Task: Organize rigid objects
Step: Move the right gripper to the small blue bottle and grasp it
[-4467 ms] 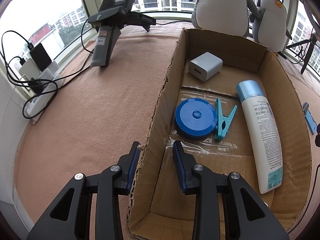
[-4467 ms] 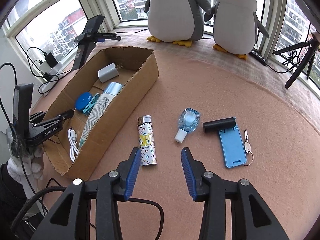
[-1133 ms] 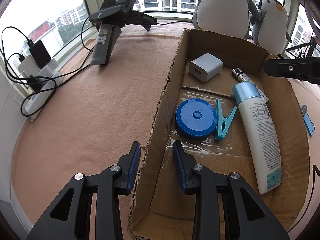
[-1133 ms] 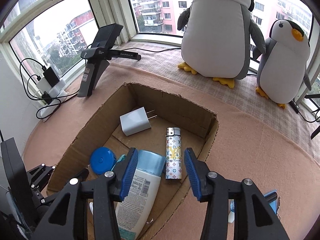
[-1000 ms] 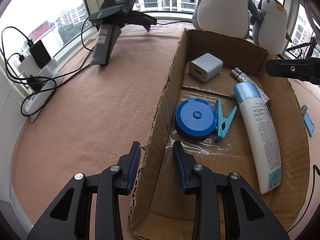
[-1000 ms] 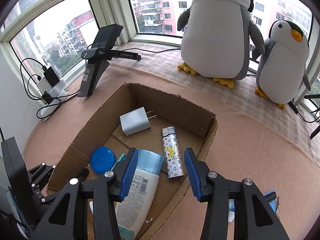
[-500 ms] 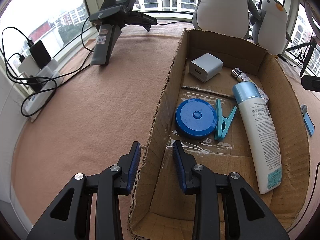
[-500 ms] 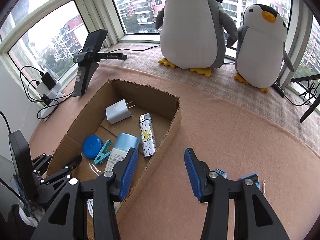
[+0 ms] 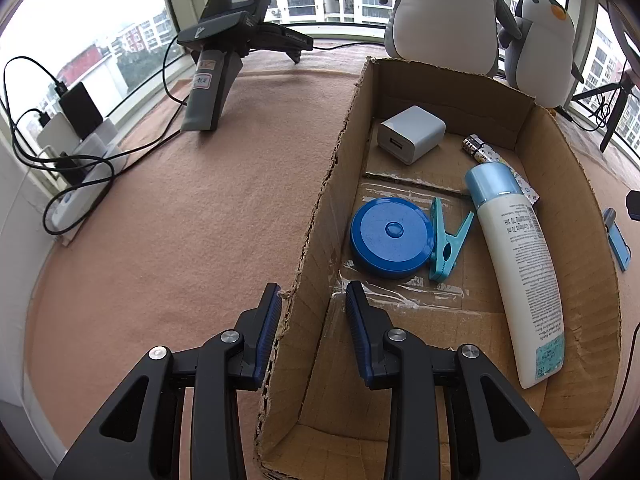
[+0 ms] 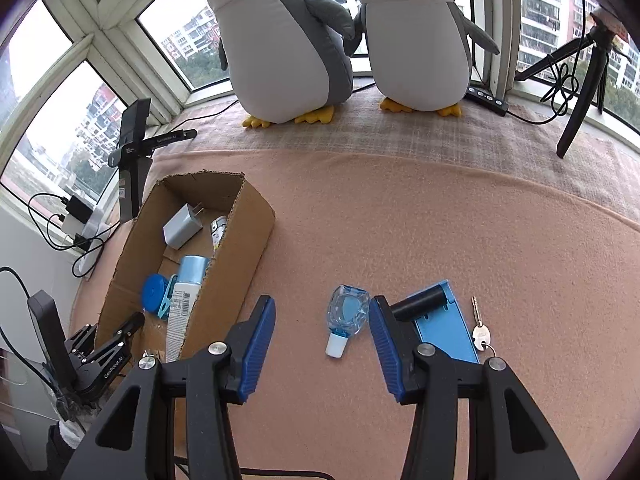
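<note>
Bottle [image 10: 347, 312] looks light, hard, slippery; I'd pinch its flat sides. Right tool [image 10: 322, 344] gapes empty; left tool [image 9: 312, 312] clamps the box wall [image 9: 320, 216].

High-rise apartment bay-window ledge used as a recording setup: wraparound windows [image 10: 100, 92] facing residential towers, pink blanket [image 10: 400, 220], plush penguins [image 10: 280, 40], tripod [image 10: 580, 80], charging power banks [image 9: 76, 128].

We see the cardboard box [image 10: 240, 248] left of the small bottle [image 10: 346, 316]; phone stand [image 10: 444, 328] and key [image 10: 480, 330] lie right.
</note>
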